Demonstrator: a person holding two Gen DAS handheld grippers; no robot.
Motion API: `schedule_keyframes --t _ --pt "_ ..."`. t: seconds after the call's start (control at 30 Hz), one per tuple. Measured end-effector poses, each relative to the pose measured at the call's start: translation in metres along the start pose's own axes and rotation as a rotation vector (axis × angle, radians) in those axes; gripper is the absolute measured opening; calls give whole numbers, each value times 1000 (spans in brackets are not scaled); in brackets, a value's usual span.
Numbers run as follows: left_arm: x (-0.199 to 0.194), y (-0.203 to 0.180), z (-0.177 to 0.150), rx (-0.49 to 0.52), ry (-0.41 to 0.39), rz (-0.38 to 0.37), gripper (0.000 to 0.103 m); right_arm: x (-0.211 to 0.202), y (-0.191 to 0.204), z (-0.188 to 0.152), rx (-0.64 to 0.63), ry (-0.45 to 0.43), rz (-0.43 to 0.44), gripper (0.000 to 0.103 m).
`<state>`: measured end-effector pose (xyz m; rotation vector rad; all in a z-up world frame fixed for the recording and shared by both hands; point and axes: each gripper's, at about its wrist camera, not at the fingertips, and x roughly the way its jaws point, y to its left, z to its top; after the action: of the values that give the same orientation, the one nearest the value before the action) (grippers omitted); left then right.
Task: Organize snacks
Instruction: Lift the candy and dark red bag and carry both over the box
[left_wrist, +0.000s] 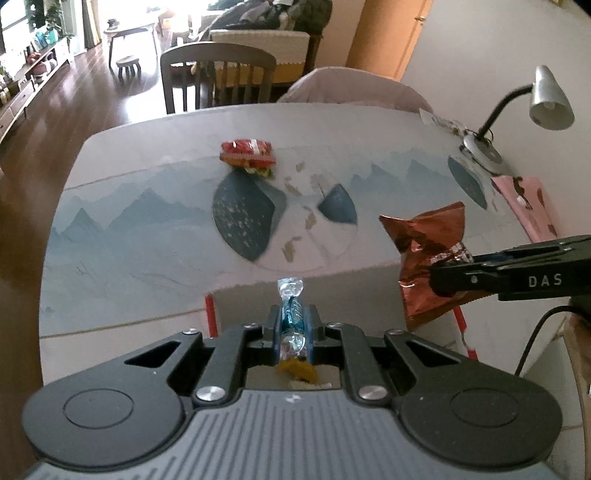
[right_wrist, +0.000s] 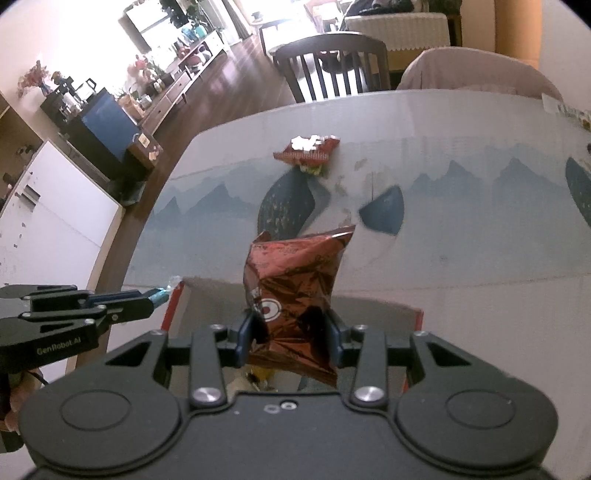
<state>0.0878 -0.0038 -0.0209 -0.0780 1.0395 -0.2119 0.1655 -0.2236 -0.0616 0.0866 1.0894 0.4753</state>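
Observation:
My left gripper (left_wrist: 293, 321) is shut on a small candy in a clear blue wrapper (left_wrist: 291, 299) and holds it above the near wall of an open cardboard box (left_wrist: 258, 291). My right gripper (right_wrist: 291, 332) is shut on a crinkled reddish-brown foil snack bag (right_wrist: 299, 280), also held over the box (right_wrist: 369, 306); the bag also shows in the left wrist view (left_wrist: 424, 251). A red snack packet (left_wrist: 247, 149) lies farther back on the table, and shows in the right wrist view (right_wrist: 308, 149). Some yellow wrapped items (right_wrist: 258, 376) lie inside the box.
The table carries a cloth with a blue mountain print (left_wrist: 147, 221). A silver desk lamp (left_wrist: 546, 99) and a pink packet (left_wrist: 524, 199) are at the right edge. Two chairs (left_wrist: 218, 77) stand behind the table. A wall is on the right.

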Motion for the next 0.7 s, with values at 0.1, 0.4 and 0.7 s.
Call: schedule_keyframes --t 0.1,0.4,0.7 --pt "5 -3 -8 6 18 -2 12 3 3 -9 5 11 0 39" --pt "24 -11 -28 33 54 3 12 20 7 -37 6 57 -8 39" --pt "48 -18 -43 37 85 7 12 44 6 -59 26 111 -29 39"
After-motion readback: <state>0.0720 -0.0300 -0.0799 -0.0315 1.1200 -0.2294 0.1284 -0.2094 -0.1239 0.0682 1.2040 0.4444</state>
